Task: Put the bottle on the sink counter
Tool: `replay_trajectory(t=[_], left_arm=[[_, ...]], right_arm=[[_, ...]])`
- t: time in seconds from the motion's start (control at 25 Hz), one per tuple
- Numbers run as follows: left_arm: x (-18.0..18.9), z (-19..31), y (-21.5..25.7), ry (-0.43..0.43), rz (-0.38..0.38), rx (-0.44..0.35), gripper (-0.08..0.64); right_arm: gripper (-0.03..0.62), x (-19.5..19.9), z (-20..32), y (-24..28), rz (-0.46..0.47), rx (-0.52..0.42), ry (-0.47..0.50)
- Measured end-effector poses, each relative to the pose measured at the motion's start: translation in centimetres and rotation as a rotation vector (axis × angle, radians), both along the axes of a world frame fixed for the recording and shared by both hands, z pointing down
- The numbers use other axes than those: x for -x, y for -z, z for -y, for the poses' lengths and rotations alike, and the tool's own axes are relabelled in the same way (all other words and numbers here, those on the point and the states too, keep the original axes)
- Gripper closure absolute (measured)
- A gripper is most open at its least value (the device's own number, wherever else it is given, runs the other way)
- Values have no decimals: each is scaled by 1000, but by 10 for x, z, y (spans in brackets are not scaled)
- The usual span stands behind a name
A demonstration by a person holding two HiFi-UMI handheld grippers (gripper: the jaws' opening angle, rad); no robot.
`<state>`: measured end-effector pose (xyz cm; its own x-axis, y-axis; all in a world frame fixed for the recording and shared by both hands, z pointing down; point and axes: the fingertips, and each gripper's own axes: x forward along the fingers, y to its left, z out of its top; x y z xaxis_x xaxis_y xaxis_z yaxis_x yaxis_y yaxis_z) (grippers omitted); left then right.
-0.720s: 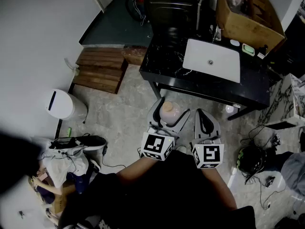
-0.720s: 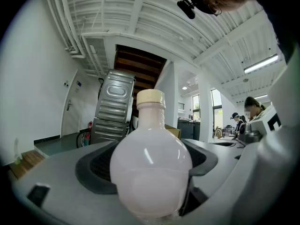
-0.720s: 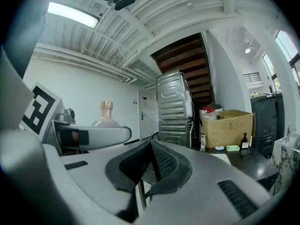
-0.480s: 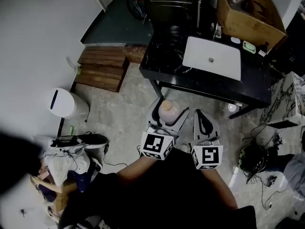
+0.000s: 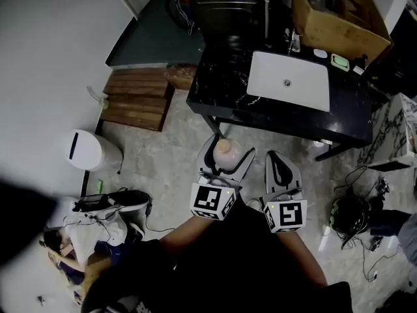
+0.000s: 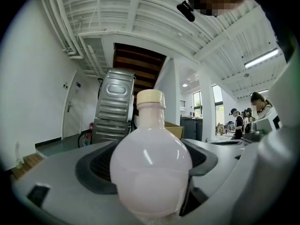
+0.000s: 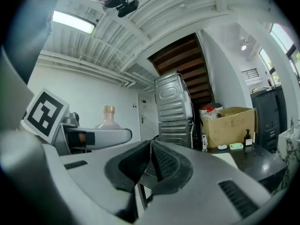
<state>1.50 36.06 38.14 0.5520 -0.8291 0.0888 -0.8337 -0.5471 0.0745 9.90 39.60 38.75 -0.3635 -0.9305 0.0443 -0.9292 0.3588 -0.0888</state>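
Note:
A round pale-pink bottle (image 5: 228, 154) with a beige cap stands upright between the jaws of my left gripper (image 5: 227, 150), which is shut on its belly. In the left gripper view the bottle (image 6: 151, 172) fills the middle, with the dark pads pressed against both sides. My right gripper (image 5: 279, 167) hangs beside it with its pads together and nothing in it; in its own view the gripper (image 7: 151, 159) is shut. The black sink counter (image 5: 221, 87) with a white basin (image 5: 289, 81) lies just ahead of both grippers.
A cardboard box (image 5: 339, 18) sits at the counter's far right, with small soap items (image 5: 339, 62) by it. Wooden steps (image 5: 138, 96), a white bin (image 5: 86, 150) and clutter (image 5: 104, 207) lie on the floor to the left. Cables (image 5: 355, 204) lie on the right.
Both grippers with the bottle have come a little closer to the counter's front edge. The grip has not changed.

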Motion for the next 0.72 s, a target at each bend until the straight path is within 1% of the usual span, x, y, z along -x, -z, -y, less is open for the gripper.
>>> replay_trajectory(t=[0.28,0.48,0.56,0.72], left_arm=[[11,66,-13,12,-16,25,158],[16,123,-17,-3,-29,43,158],[21,152,-15,-11,-39,42,158],[35,206,-14,-30,-55,51,158]], right_arm=[[552,3,57,-11,-18,26,-12],[552,15,117,-8,-54,47,-1],[552,18,147,-5,-67,52,-10],[552,28,202,-3,-56,69,-47]])
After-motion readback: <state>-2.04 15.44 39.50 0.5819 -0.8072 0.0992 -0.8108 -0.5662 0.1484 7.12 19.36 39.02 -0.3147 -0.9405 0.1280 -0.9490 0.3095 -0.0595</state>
